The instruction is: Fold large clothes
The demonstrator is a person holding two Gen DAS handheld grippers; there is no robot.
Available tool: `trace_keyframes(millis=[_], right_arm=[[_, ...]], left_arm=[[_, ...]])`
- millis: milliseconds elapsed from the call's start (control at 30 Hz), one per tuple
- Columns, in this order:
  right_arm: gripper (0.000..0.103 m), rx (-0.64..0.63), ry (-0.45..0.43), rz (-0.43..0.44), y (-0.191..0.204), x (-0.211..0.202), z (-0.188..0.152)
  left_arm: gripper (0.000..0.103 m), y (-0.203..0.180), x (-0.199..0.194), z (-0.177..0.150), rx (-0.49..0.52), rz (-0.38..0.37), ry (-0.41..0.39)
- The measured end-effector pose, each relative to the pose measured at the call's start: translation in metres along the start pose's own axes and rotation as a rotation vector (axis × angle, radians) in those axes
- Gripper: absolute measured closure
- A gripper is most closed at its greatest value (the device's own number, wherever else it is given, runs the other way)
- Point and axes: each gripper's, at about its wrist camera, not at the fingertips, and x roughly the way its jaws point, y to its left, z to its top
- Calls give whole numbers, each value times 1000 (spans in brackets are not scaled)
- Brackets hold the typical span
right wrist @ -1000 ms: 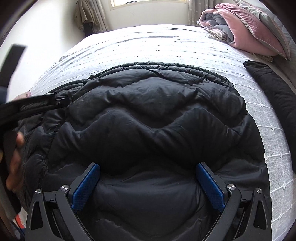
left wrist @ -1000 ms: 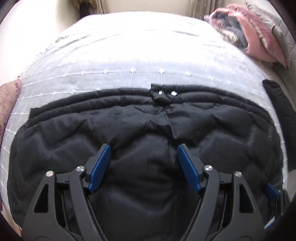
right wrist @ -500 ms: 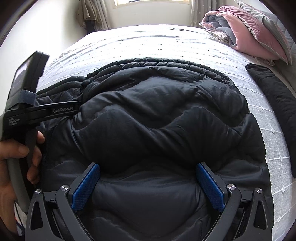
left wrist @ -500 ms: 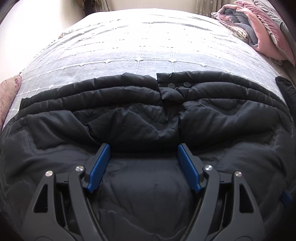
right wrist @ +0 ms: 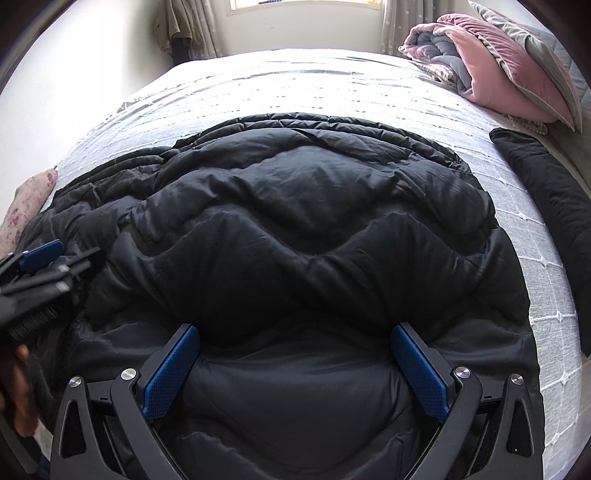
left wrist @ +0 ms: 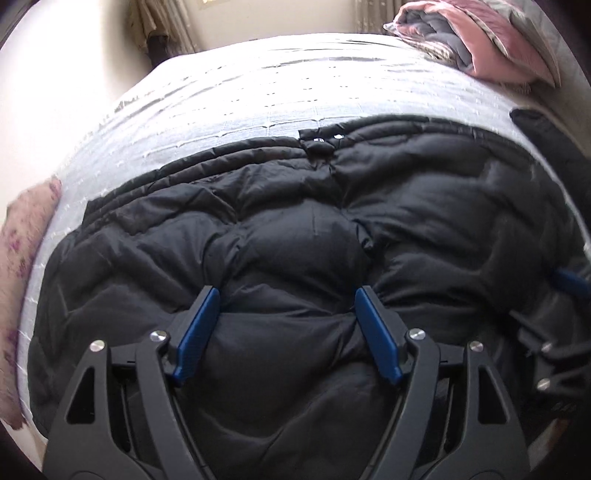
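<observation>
White-covered bed (right wrist: pixel 295 85): black puffer jacket (right wrist: pixel 295 221), pink bedding (right wrist: pixel 491 77), dark garment (right wrist: pixel 546 192)

A bed (right wrist: pixel 332 85) with a pale grey tufted coverlet fills the room. Beyond its far edge a bright window (right wrist: pixel 306 3) sits in a cream wall (right wrist: pixel 92 66), flanked by curtains (right wrist: pixel 188 29). Pink and grey folded bedding (right wrist: pixel 491 70) lies at the far right corner.

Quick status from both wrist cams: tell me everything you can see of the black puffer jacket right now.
The black puffer jacket is quilted in wavy puffed channels, of smooth, slightly shiny fabric. It lies spread and rumpled across the pale bedspread, apparently partly doubled over. At its far edge sit two small metal snaps. The open left gripper and open right gripper each straddle a padded bulge at the near edge. A separate dark item lies apart, to the right.
</observation>
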Motion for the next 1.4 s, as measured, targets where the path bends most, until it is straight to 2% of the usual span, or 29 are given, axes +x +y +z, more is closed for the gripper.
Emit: trace_keyframes(millis=[67,133,233,367,567,667,767,800,867,900,933,967,1000,1100,1233,1333,1400], right_arm=[[0,-6,-2,-4,2,1,-1],[0,-10,0,-6,2,2,-2],[0,-9,-2,-3,3,2,-2],[0,3,-6,7,-1,-4,0],[0,16,-49,2,-5,-25,0],[0,-43,-113,-9,8,-48,-9],[1,-161,-207,40,40,-77,-27],[6,-210,-253,40,53,-85,-33],[23,-293,-306,25,78,-94,-42],[42,-313,-305,24,87,-93,-45],[56,-322,-286,32,95,-90,-47],[77,-323,-261,49,100,-85,-49],[88,-326,-230,70,104,-79,-51],[89,-405,-190,60,122,-62,-64],[92,-484,-170,52,137,-48,-77],[93,-531,-139,18,143,-31,-83],[93,-546,-128,10,145,-22,-83]], left_arm=[[26,-1,0,-2,3,8,-7],[27,4,-3,-1,-19,-18,4],[27,25,-20,-1,-106,-56,-5],[27,68,-61,-17,-253,-110,-71],[27,154,-97,-78,-524,-123,-111],[27,192,-96,-118,-676,-109,-83],[27,216,-90,-148,-789,-111,-58],[27,222,-88,-154,-807,-119,-46],[27,229,-88,-161,-834,-133,-50],[27,230,-90,-165,-847,-131,-59],[27,231,-91,-170,-860,-135,-66],[27,233,-91,-174,-869,-153,-66],[27,235,-90,-182,-880,-178,-63],[27,239,-84,-195,-928,-261,-47],[27,235,-65,-196,-953,-388,-4],[27,237,-47,-195,-1003,-424,33],[27,239,-44,-192,-1027,-436,30]])
